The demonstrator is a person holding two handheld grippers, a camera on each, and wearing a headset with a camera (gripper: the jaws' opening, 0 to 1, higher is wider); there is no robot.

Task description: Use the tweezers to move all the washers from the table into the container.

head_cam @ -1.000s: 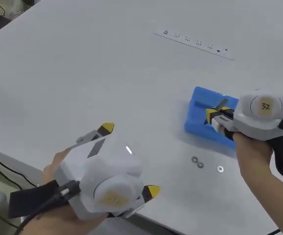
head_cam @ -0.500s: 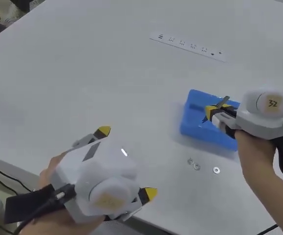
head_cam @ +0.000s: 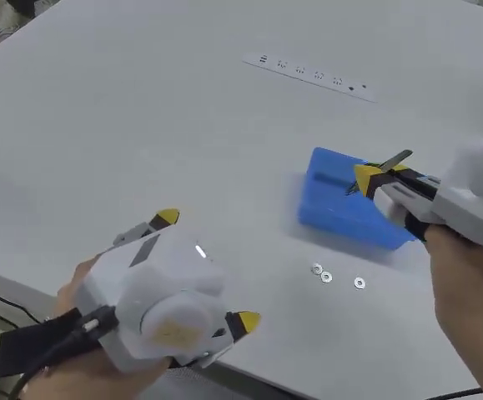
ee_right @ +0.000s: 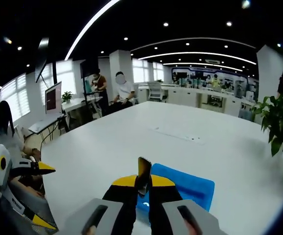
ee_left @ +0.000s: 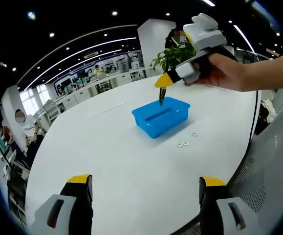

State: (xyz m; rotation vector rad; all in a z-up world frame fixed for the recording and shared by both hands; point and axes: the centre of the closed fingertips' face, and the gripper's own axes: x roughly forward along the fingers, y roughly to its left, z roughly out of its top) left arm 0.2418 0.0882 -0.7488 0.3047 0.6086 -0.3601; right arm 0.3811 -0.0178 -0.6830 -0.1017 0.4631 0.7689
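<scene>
Head view: left gripper (head_cam: 206, 268), jaws apart, nearest; beyond it three washers (head_cam: 325, 276) lie on the table (head_cam: 141, 125) just before the container (head_cam: 333, 215); right gripper (head_cam: 368, 177), clamped on tweezers (head_cam: 395, 158), hangs over the container; what the tips hold cannot be told.

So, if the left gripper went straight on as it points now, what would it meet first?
Probably the blue container; only bare table lies between, though depth is unclear.
</scene>
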